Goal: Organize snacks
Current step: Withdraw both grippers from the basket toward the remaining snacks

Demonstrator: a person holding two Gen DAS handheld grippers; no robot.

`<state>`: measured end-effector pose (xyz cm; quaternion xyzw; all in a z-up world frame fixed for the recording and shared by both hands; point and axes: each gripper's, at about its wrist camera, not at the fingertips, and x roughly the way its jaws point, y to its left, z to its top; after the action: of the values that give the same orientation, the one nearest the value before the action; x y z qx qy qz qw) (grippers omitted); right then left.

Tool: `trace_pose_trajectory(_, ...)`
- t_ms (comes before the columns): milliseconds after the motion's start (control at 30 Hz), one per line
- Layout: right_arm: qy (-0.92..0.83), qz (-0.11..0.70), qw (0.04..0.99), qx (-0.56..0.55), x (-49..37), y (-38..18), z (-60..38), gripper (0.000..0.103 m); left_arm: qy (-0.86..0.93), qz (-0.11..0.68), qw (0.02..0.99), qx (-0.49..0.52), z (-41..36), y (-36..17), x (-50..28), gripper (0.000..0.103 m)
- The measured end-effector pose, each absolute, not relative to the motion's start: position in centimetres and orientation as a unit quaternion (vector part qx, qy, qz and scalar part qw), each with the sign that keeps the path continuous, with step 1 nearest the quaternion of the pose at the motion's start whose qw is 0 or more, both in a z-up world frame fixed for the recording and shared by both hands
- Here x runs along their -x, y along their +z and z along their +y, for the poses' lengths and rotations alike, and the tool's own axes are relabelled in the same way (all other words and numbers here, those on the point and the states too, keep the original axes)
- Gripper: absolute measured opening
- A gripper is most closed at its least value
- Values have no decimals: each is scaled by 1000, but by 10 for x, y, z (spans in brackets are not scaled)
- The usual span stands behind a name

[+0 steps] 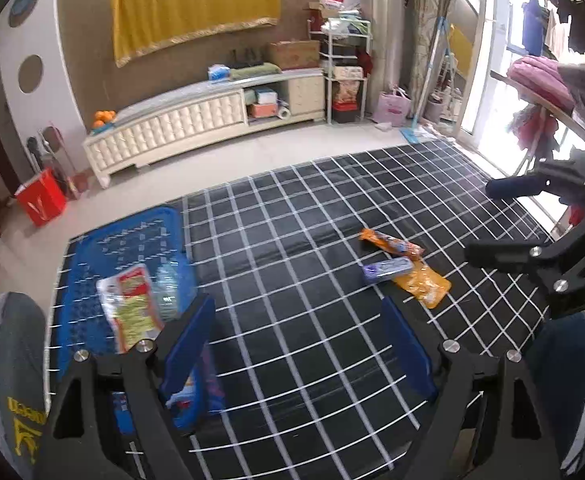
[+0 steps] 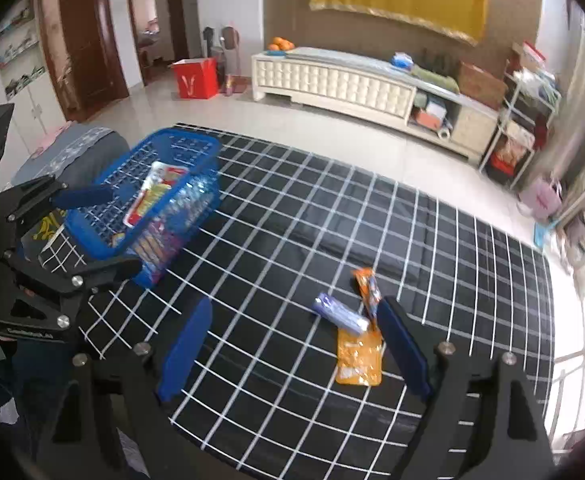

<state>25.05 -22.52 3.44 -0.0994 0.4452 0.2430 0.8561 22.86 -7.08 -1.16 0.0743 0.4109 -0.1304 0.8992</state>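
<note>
**Three snacks loose on grid cloth, rest in blue basket; both claws spread & empty**

Hidden/unclear first: print on every packet is too blurred to read. In the left wrist view the left gripper (image 1: 296,340) covers the near end of the blue basket (image 1: 92,248), and a blue-and-red packet behind its left finger is only partly seen. The basket's near wall is cut by the gripper frame. The right gripper (image 1: 480,220) enters from the right edge, body mostly out of frame. In the right wrist view the right gripper (image 2: 292,344) has its right finger overlapping the lower end of the orange packet (image 2: 366,288).

Materials/shapes: basket is slotted plastic lattice, rectangular w/ rounded corners, sitting at the left end of the table. Table wears a black cloth w/ white grid lines (image 2: 292,240), slightly creased. Inside the basket: a glossy red-yellow-white packet (image 2: 154,192) and a crinkly clear bag (image 2: 192,196). Finger pads on both grippers are blue, flat, on black frames.

Loose snacks: orange packet, long & narrow, long axis running away from the right camera. Purple bar (image 2: 340,314), foil-like, lies diagonal, one end resting on the yellow-orange pouch (image 2: 358,362), a flat rectangle. All three cluster together, well apart from the basket.

Claws: both spread wide, nothing between the pads, both above the cloth.
</note>
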Motion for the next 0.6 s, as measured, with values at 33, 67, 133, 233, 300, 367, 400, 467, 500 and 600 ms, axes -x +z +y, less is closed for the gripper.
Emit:
trace_pose_trajectory(33,237,451,855,96,-253,29,-230,88,-132,413,898,-76,-76,-15,-232,83)
trace_pose_trajectory(67,232,457,854,91,-255,23,-236,88,-135,416,896,-80,-81,-19,-235,83)
trace_pose_trajectory(133,226,466,852,82,-260,12,-246,88,-141,423,891,-87,-90,-27,-241,83)
trace_pose_trajectory(233,215,482,847,63,-270,-6,-262,88,-147,432,884,-98,-103,-39,-250,83)
trace_pose_trajectory(300,207,496,842,53,-276,-22,-270,88,-148,440,880,-103,-111,-49,-258,83)
trace_pose_trajectory(367,202,510,835,45,-283,-36,-275,88,-151,450,873,-109,-119,-61,-264,83)
trace_pose_trajectory(400,201,518,831,42,-285,-44,-279,88,-153,456,869,-113,-123,-69,-268,83)
trace_pose_trajectory(467,196,532,823,38,-293,-60,-284,88,-155,466,863,-121,-129,-82,-274,83)
trace_pose_trajectory(500,195,540,818,35,-297,-69,-285,88,-156,470,860,-124,-131,-88,-276,83)
trace_pose_trajectory(600,191,559,807,28,-307,-91,-286,88,-163,485,850,-126,-139,-108,-285,83)
